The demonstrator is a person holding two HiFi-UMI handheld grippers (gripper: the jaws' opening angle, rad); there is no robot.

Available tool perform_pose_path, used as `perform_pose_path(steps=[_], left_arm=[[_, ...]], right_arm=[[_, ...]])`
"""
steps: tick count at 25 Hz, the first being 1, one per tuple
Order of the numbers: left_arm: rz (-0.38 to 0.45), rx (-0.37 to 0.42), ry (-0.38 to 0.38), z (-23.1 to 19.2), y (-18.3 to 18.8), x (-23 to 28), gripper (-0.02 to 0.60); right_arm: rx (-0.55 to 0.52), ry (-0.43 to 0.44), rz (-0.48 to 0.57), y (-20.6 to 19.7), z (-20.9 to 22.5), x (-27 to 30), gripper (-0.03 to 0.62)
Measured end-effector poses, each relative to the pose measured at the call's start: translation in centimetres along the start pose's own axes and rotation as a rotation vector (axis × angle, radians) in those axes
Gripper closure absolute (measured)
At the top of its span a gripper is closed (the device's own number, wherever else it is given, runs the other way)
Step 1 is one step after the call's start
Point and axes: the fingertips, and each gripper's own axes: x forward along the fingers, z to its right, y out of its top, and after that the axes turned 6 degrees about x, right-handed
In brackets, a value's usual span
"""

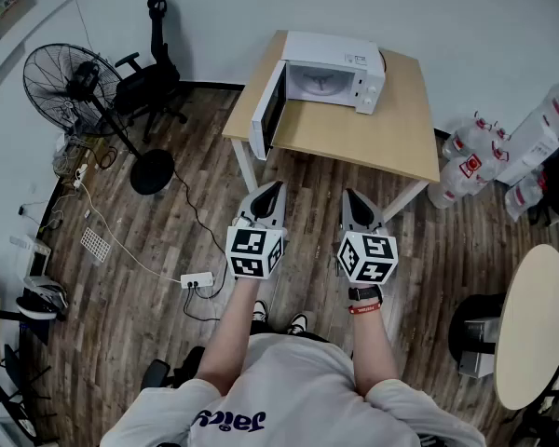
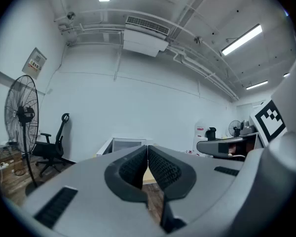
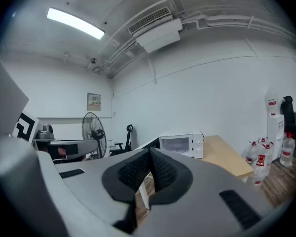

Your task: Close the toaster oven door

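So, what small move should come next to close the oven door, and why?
Probably step closer and bring the left tool toward the open door. The door stands swung out at the left side of the oven, while this tool and the right tool are shut, empty and well short of the table.

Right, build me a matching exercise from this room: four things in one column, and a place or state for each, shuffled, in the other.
Things
1. white toaster oven
2. black standing fan
3. white power strip
4. clear water bottles with red labels

Places or states
A. clustered on the floor, right of the table
B. on the light wooden table, door swung open
C. lying flat on the floor, a cord running to it
D. standing at the far left, next to the black office chair

Pairs: 1-B, 2-D, 3-C, 4-A
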Motion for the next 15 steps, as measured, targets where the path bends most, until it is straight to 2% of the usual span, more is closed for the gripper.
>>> perform_pose_path(steps=[4,15], left_arm=[[0.016,0.029,-0.007,-0.1,0.7,0.3,0.561],[0.012,0.015,-0.017,0.9,-0.3,0.4,0.561]], right_arm=[[-0.002,-0.009,0.010,0.4,0.1,0.1,0.580],[0.052,-0.024,0.028,0.3,1.6,-0.5,0.579]])
